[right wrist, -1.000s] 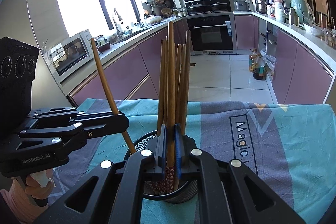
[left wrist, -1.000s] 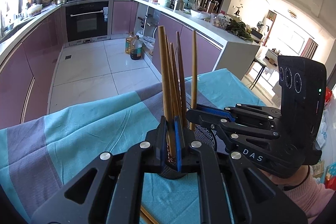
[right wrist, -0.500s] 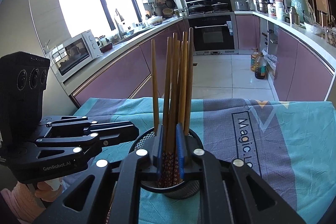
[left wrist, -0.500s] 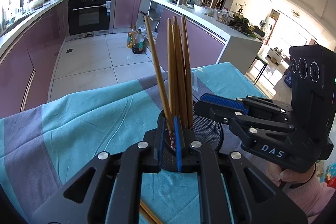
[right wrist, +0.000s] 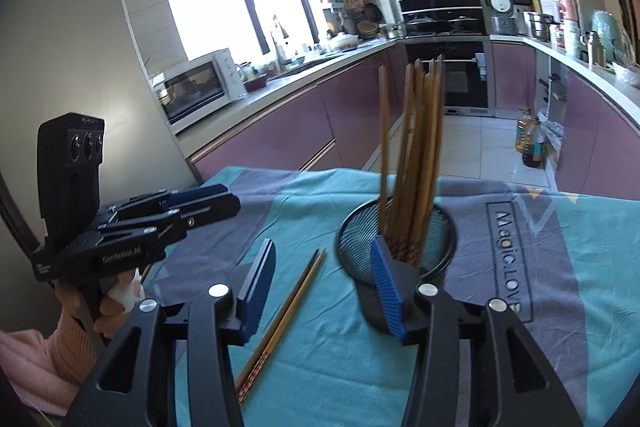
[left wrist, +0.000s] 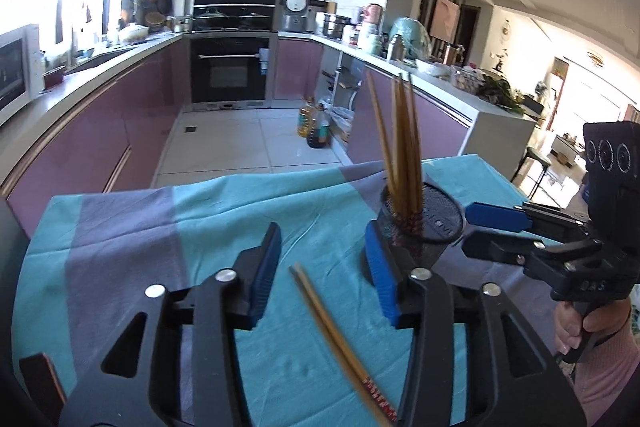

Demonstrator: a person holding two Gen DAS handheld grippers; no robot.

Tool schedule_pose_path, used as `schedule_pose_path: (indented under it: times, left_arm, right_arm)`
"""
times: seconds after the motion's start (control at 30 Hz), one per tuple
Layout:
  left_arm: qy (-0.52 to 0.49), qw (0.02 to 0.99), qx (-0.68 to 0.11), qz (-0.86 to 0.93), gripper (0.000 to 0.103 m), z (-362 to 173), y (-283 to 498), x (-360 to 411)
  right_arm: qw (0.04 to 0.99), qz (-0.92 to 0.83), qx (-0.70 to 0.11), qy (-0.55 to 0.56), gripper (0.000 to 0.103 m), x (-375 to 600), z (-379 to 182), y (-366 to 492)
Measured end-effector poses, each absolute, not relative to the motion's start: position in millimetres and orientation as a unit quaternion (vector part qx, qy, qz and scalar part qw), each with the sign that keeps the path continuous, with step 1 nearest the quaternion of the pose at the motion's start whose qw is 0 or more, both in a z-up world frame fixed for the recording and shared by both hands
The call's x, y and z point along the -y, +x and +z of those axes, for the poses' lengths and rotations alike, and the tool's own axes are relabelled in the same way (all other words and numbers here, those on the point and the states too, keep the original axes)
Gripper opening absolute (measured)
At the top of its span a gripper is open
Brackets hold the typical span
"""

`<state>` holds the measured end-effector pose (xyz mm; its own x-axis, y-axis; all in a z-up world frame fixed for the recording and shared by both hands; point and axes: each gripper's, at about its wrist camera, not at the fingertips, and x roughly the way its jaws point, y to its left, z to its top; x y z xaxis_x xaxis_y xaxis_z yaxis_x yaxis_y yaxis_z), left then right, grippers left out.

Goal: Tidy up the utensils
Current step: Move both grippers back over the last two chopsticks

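Nearest, a loose pair of wooden chopsticks (left wrist: pixel 336 335) with patterned red ends lies flat on the teal-and-grey cloth (left wrist: pixel 168 227) over the worktop, between the wide-spread, empty fingers of the left gripper (left wrist: pixel 320 267). The right gripper (right wrist: pixel 320 287) is likewise spread wide, holding nothing. Just beyond, a round black mesh holder (right wrist: pixel 400 239) stands with slim chopsticks (right wrist: pixel 416 155) bundled upright inside.

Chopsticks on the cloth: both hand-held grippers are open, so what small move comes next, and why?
Probably lower the left hand-held gripper onto the loose chopsticks and close. That pair lies flat on the cloth between its open fingers, while the others already stand in the mesh holder. The right hand-held gripper is open too, close beside the holder.
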<state>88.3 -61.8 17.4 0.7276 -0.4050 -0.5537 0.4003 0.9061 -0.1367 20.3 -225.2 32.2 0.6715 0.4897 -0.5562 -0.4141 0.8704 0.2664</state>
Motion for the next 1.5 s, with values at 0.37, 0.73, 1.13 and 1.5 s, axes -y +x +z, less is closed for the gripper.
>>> schedule_pose_path:
  times: [0.37,0.73,1.13,1.5]
  left_arm:
    - [-0.018,0.923,-0.346,-0.165,0.055,-32,64,19]
    - [-0.013,0.911,-0.378,-0.163,0.055,-62,60,27]
    - [-0.005,0.904,-0.392,-0.17,0.055,-76,60,35]
    - [0.015,0.895,-0.404,-0.19,0.055,-86,59,47]
  right_arm:
    - [0.876,0.261,-0.404,0.031,0.054,176,-31,18]
    - [0.87,0.245,-0.427,0.005,0.054,160,-49,17]
    - [0.873,0.228,-0.43,-0.028,0.053,152,-55,14]
    - [0.868,0.219,-0.445,-0.013,0.045,168,-52,12]
